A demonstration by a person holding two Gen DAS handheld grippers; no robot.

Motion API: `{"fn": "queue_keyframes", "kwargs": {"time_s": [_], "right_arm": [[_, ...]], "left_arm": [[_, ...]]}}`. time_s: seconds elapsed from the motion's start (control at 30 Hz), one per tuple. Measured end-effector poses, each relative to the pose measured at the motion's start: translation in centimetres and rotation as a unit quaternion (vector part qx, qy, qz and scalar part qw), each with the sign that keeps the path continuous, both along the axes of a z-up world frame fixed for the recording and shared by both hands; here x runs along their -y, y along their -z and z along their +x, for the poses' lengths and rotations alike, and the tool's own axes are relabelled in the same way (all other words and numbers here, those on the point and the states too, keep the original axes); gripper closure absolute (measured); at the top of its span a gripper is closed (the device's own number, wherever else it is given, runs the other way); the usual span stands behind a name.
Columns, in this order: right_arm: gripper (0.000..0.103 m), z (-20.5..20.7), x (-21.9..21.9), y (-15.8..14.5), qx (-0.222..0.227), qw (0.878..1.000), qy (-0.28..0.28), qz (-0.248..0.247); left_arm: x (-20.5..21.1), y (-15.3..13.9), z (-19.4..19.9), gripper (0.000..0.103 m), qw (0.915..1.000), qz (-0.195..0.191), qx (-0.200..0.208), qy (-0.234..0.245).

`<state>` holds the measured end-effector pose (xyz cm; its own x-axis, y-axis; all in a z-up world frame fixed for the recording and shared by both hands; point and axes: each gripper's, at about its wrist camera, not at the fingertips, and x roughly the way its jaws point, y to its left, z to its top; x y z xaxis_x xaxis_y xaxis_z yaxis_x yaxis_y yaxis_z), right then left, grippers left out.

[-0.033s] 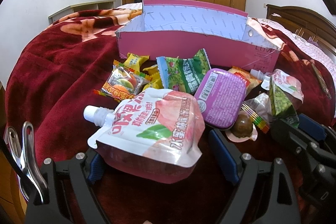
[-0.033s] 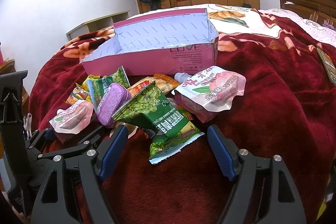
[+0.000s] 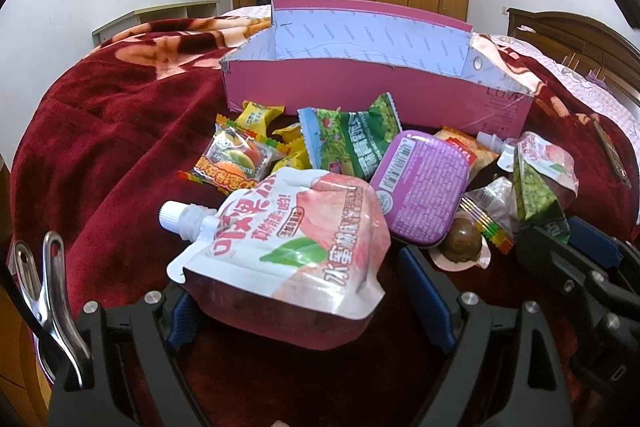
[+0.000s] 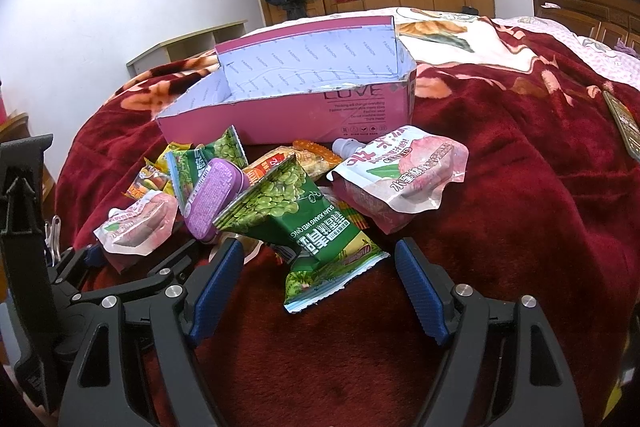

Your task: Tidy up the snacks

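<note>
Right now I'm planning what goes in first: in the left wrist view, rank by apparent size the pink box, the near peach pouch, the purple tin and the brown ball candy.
1. Pink box
2. Peach pouch, though nearness to the camera inflates it
3. Purple tin
4. Brown ball candy

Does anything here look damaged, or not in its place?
Yes. The pink box has a roughly cut, ragged top edge with a torn front corner. No snacks show inside it: they all lie in a loose heap on the red blanket before it, overlapping, such as the purple tin leaning on other packets.
</note>
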<state>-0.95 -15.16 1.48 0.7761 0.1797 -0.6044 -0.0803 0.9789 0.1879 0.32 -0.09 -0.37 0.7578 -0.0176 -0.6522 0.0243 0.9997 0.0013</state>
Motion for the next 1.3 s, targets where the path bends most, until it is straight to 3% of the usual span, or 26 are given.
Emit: {"fn": "queue_keyframes", "kwargs": {"time_s": [1.03,1.3], "right_arm": [[0.023,-1.3,-0.3,-0.9,0.017,1.0,-0.001,0.01],[0.023,-1.8,0.0,-1.3,0.025,1.0,-0.004,0.018]], "left_arm": [[-1.7,-1.5,-2.0,0.013,0.999,-0.033,0.006,0.03],[-2.8,-2.4,-2.5,0.013,0.9989,-0.04,0.018,0.017]]}}
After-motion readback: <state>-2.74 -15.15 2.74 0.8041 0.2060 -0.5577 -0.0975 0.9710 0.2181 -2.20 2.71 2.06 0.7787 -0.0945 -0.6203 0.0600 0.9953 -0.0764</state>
